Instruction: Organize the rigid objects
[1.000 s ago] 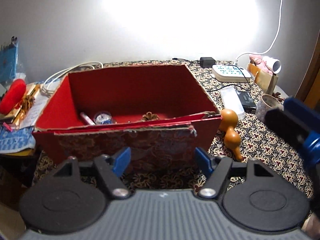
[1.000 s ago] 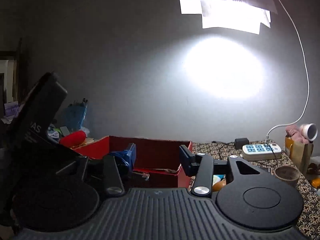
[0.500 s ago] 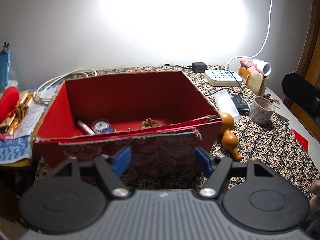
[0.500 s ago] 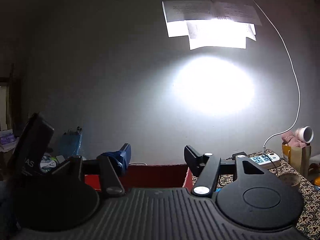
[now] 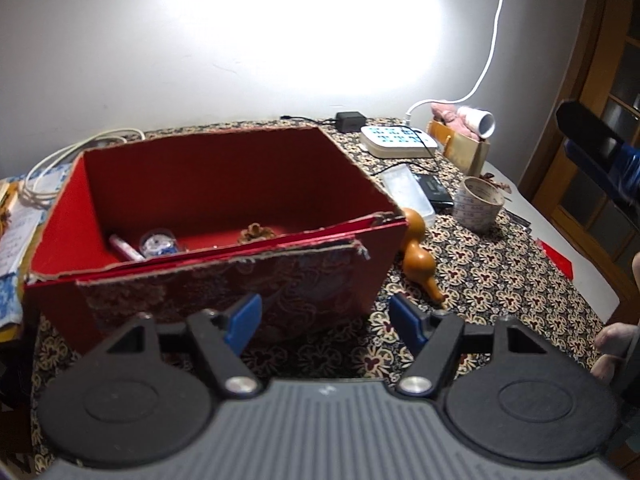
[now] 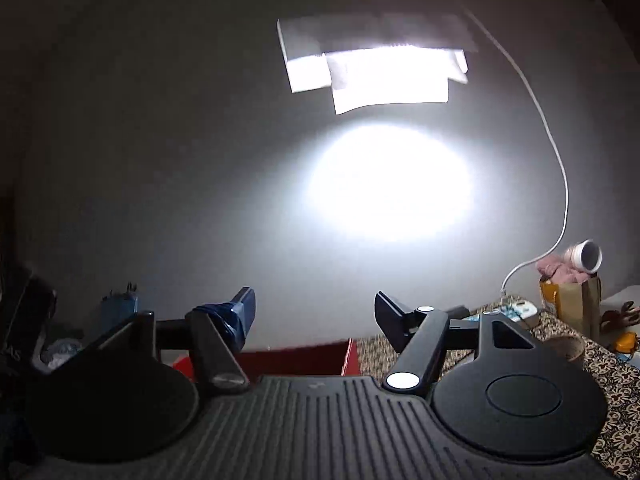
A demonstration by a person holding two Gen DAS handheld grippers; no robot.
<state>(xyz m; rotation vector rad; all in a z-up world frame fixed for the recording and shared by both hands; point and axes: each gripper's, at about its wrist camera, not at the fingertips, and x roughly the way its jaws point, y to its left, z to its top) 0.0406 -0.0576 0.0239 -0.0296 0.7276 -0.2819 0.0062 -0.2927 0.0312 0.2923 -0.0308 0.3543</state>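
A red cardboard box [image 5: 224,276] with a patterned front stands on the patterned tablecloth [image 5: 480,280]. Inside it lie a small pine cone [image 5: 256,233], a clear ball [image 5: 158,242] and a pink tube [image 5: 126,249]. A brown gourd [image 5: 418,258] lies just right of the box. My left gripper [image 5: 326,322] is open and empty, low in front of the box. My right gripper [image 6: 316,316] is open and empty, raised and pointing at the wall; only the box's top edge [image 6: 296,354] shows below it. It also shows at the left wrist view's right edge [image 5: 596,148].
Behind the box are a white power strip [image 5: 396,140], a black adapter [image 5: 350,120], a clear plastic case [image 5: 408,192], a paper cup [image 5: 478,210], a paper bag [image 5: 466,148] and a lamp head [image 5: 480,120]. White cables [image 5: 60,160] and papers lie left.
The right gripper has tilted and risen, so its view shows mostly the wall instead of the box. The left gripper has drifted slightly left and stays open.
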